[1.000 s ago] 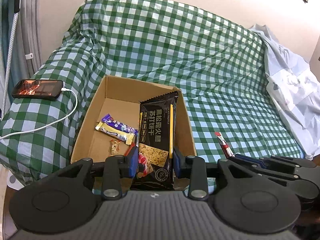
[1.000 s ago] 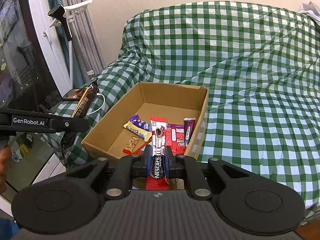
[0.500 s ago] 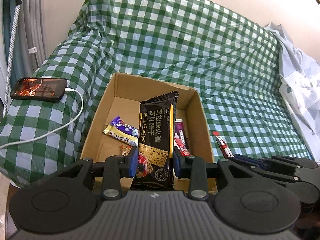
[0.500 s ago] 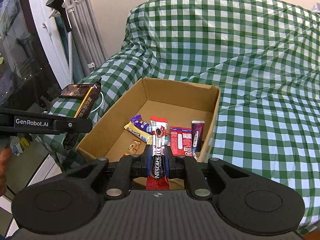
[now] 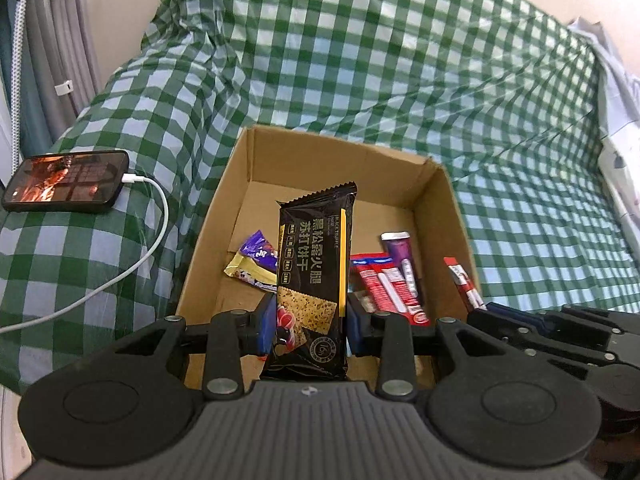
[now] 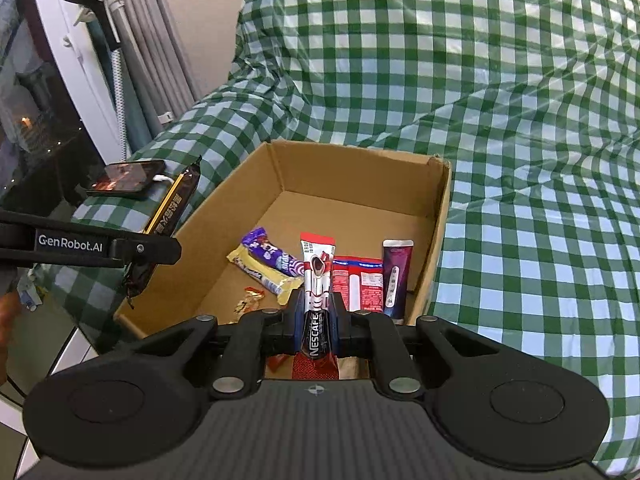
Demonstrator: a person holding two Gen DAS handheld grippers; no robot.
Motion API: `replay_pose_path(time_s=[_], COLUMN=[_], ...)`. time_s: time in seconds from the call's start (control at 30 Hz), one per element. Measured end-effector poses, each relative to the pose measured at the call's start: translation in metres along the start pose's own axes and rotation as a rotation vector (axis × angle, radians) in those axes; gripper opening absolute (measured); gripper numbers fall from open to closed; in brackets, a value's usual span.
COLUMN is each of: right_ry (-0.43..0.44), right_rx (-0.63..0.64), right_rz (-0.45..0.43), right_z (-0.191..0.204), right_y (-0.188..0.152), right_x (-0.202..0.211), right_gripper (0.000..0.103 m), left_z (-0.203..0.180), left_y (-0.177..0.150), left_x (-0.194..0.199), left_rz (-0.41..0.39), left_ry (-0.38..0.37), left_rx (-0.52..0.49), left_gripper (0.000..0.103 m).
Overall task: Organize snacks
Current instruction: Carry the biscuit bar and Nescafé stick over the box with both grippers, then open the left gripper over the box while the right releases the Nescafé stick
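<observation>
An open cardboard box (image 5: 440, 184) (image 6: 440, 216) sits on a green checked cover. My left gripper (image 5: 311, 320) is shut on a black cracker packet (image 5: 314, 264), held upright over the box's near edge; the packet also shows in the right wrist view (image 6: 172, 204). My right gripper (image 6: 318, 312) is shut on a red and white Nescafe stick (image 6: 318, 276), over the box's near edge. In the box lie a purple bar (image 6: 272, 256), a cream bar (image 6: 260, 274), a red packet (image 6: 362, 280), a purple sachet (image 6: 394, 276) and a small gold candy (image 6: 250, 300).
A phone (image 5: 66, 186) on a white cable (image 5: 152, 240) lies on the cover left of the box. Curtains (image 6: 132, 60) and a window frame stand at the far left. A pale sheet (image 5: 616, 120) lies at the right.
Both grippers have moved forward toward the box with their snacks, so the box looks larger and more of its contents show.
</observation>
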State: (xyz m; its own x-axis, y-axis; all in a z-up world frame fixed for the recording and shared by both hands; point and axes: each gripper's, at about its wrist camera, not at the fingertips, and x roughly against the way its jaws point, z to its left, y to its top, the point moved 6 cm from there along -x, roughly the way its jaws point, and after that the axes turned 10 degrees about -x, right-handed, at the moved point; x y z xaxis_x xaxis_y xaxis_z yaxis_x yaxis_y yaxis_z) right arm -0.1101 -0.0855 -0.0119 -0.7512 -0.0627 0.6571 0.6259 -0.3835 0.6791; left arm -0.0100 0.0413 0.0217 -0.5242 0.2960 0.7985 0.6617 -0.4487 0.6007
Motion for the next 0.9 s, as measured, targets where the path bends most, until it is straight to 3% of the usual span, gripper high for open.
replay_pose_path(time_s=[0.53, 0.57, 0.67, 0.73, 0.9], right_ry=[-0.023, -0.021, -0.012, -0.036, -0.059], right_rx=[-0.038, -0.040, -0.070, -0.098, -0.095], right_rz=[0.061, 0.062, 0.076, 0.076, 0.053], right_z=[-0.020, -0.020, -0.023, -0.027, -0.026], right_y=[0.011, 0.012, 0.015, 0.017, 0.009], right_x=[-0.070, -0.073, -0.083, -0.084, -0.066], right_gripper=[0.014, 0.014, 0.026, 0.070, 0.088], left_z=[0.008, 0.008, 0.012, 0.014, 0.011], left_y=[0.003, 0.003, 0.006, 0.006, -0.008], left_x=[-0.078, -0.082, -0.082, -0.076, -0.065], left_rz=[0.147, 0.153, 0.142, 0.116, 0.168], left_ry=[0.049, 0.057, 0.126, 0.161, 0.153], left_rx=[-0.057, -0.068, -0.075, -0.075, -0.085], left_gripper=[0.039, 0.044, 0.102, 0.103, 0.103])
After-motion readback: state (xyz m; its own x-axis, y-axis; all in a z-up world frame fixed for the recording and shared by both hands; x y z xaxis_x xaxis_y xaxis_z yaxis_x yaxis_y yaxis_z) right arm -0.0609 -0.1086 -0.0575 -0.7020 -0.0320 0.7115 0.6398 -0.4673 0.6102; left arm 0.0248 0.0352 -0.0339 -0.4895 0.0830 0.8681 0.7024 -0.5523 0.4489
